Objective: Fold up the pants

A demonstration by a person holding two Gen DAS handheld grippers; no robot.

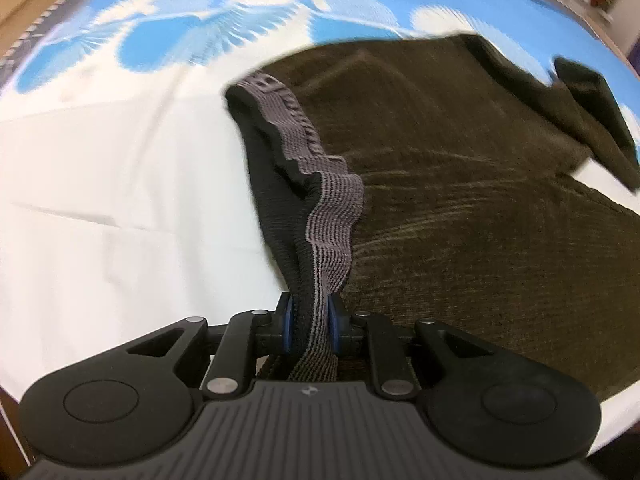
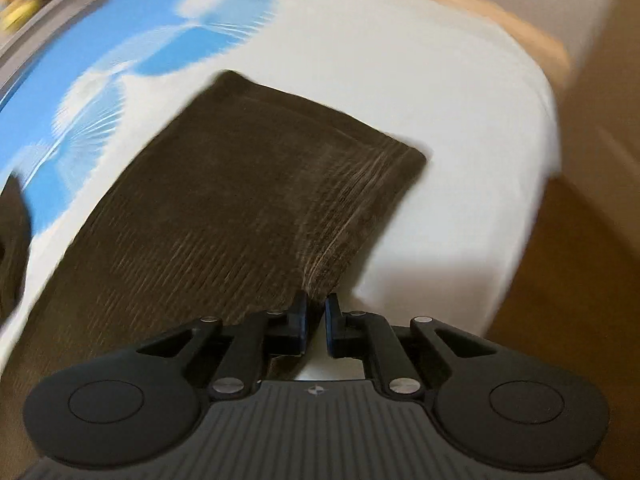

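1. Both views are motion-blurred; your hands are out of frame, and the far pant leg (image 1: 596,120) smears at the edge.
2. Your left gripper (image 1: 310,326) is clamped on the grey waistband (image 1: 320,208). Your right gripper (image 2: 316,320) is nearly closed, seemingly pinching the pants (image 2: 248,184) at their edge.
3. The pants lie spread ahead of both grippers on the blue-and-white sheet (image 1: 120,200).

Before me: a bed sheet (image 1: 100,200), white with a blue band printed in pale shell-like fans, covering the whole work surface. I note a tan wooden bed edge (image 2: 500,20) along its far side and brown floor (image 2: 580,280) beyond; the far clutter is too blurred to identify.
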